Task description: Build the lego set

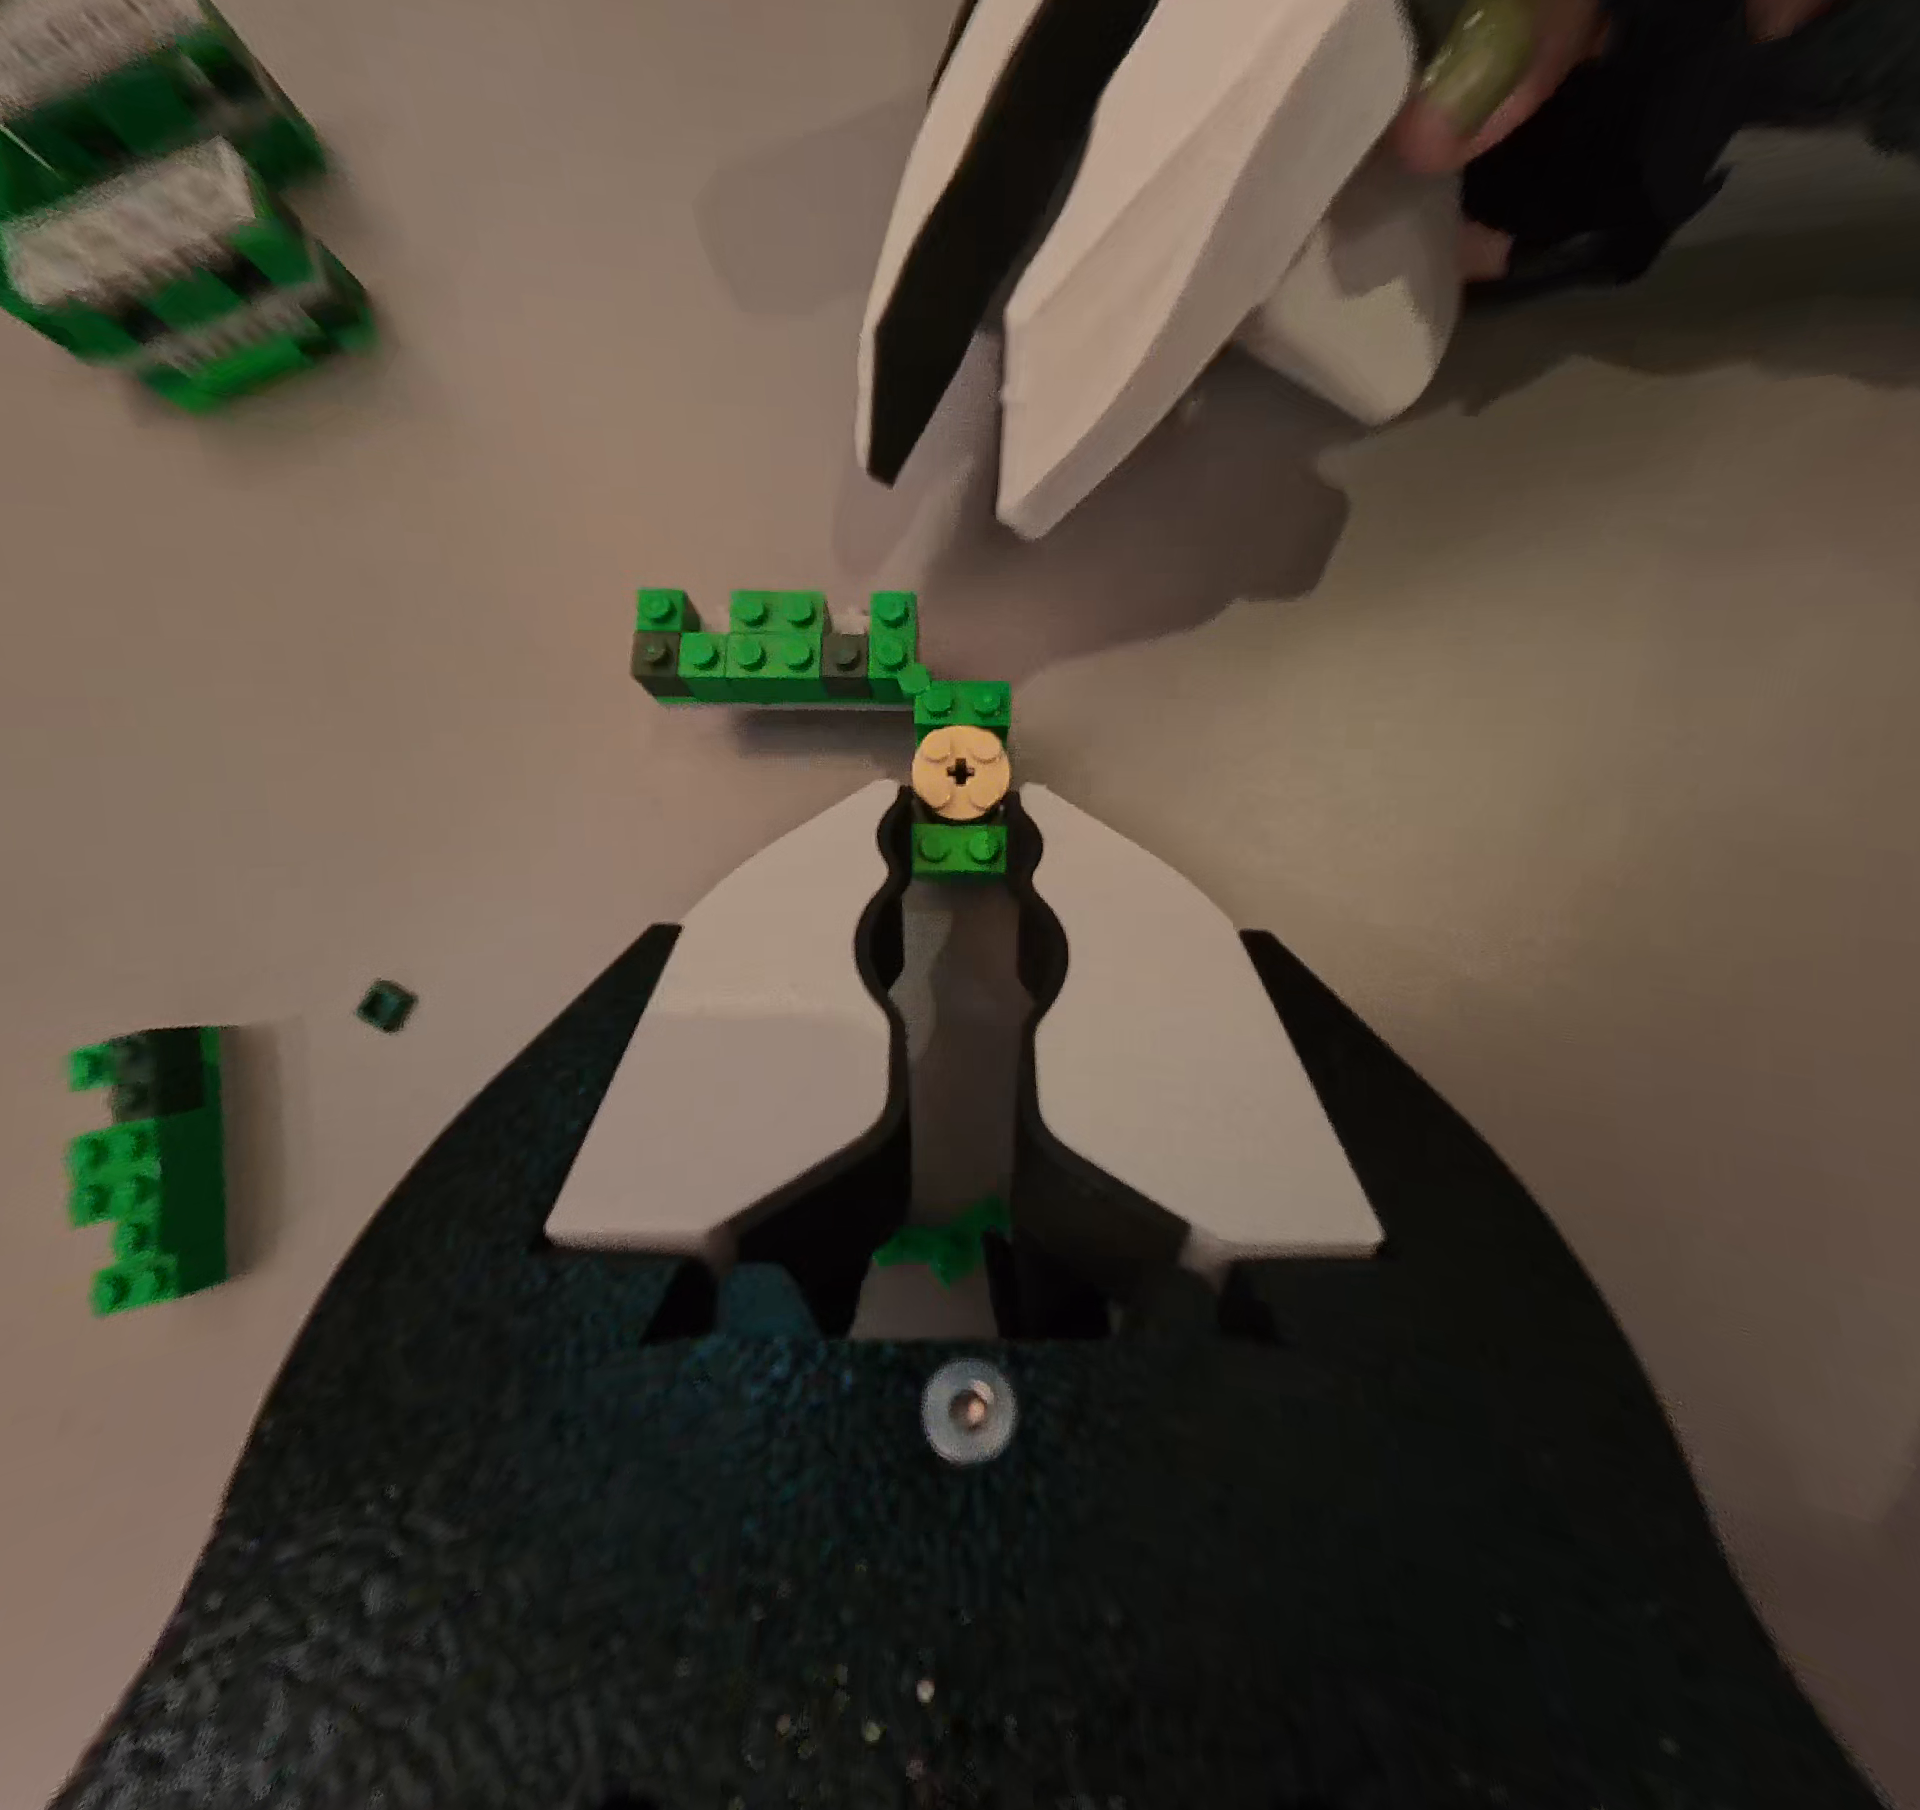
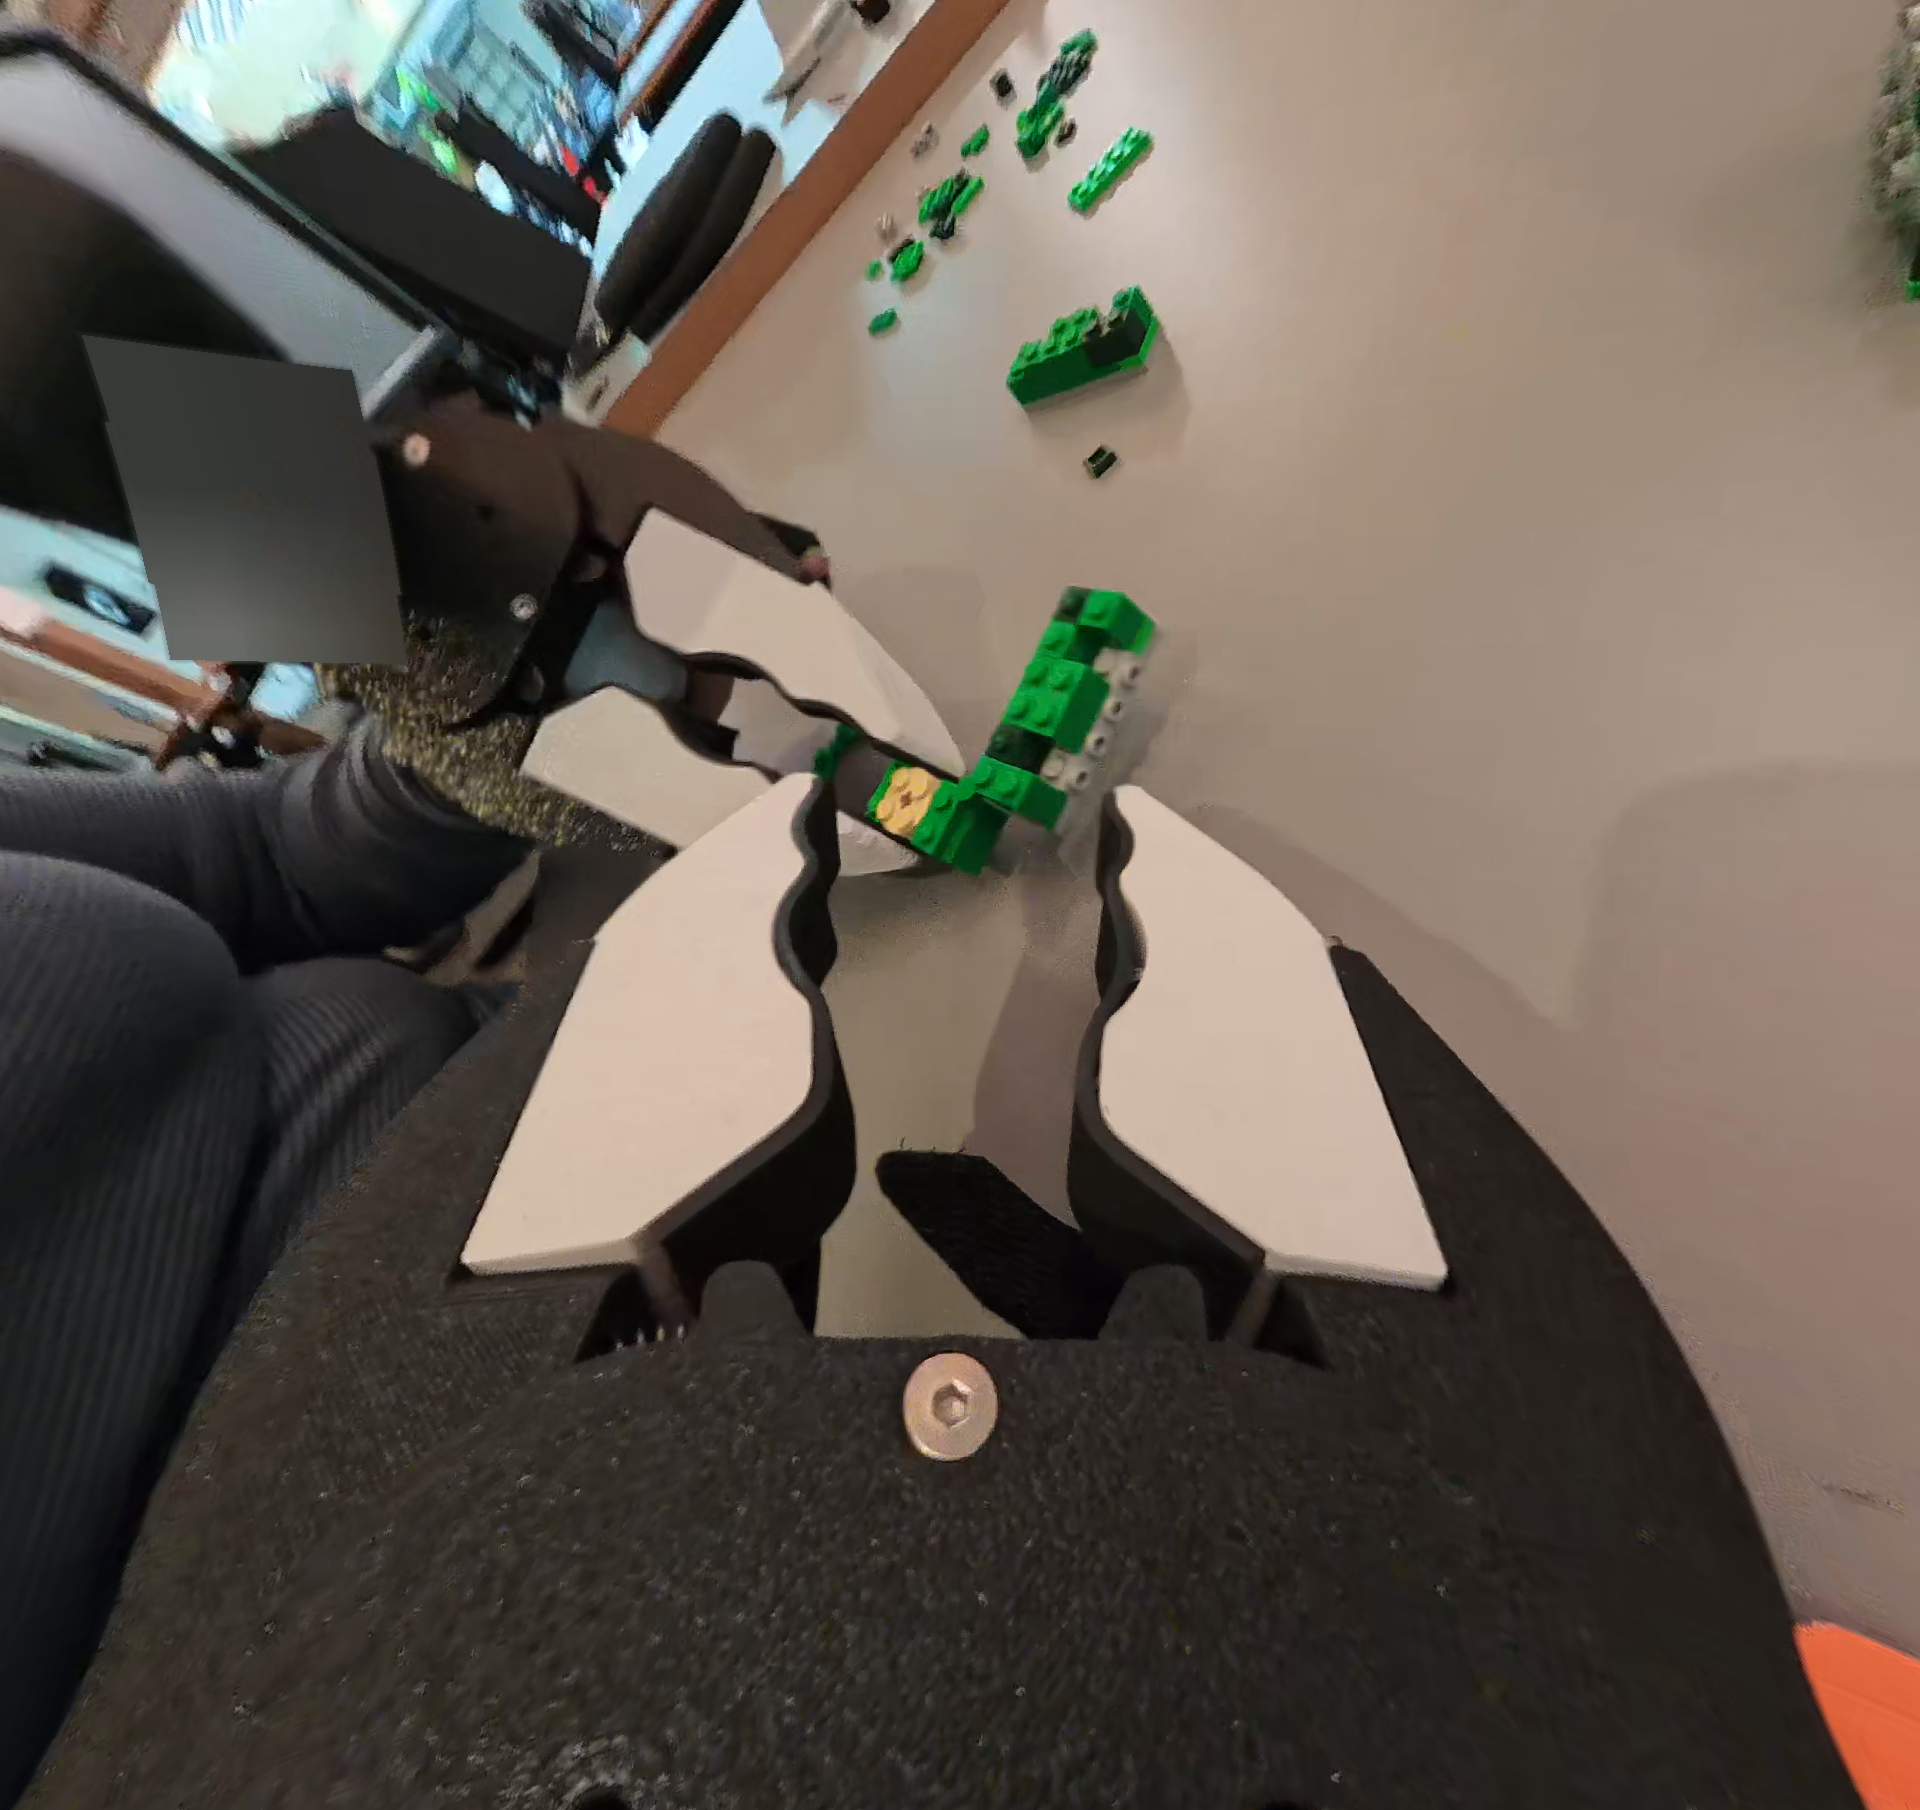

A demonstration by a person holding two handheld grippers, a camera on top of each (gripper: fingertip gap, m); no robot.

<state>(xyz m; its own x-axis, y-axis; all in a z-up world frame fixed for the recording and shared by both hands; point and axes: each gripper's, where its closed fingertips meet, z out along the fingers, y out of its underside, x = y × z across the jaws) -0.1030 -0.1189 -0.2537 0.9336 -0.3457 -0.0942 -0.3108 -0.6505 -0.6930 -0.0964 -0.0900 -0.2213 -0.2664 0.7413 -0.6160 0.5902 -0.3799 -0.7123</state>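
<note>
A green brick assembly with dark green and grey bricks lies on the pale table. A tan round piece sits on its near end. My left gripper is shut on that near end, its pads on a small green brick. My right gripper hangs above and behind the assembly, tilted, open and empty. In the right wrist view the assembly stands just past the open right gripper. The left gripper holds the end with the tan piece.
A green and white built block stands far left. A stepped green piece and a small dark green piece lie near left. Several loose green bricks are scattered toward the table's wooden edge. A person's legs are at left.
</note>
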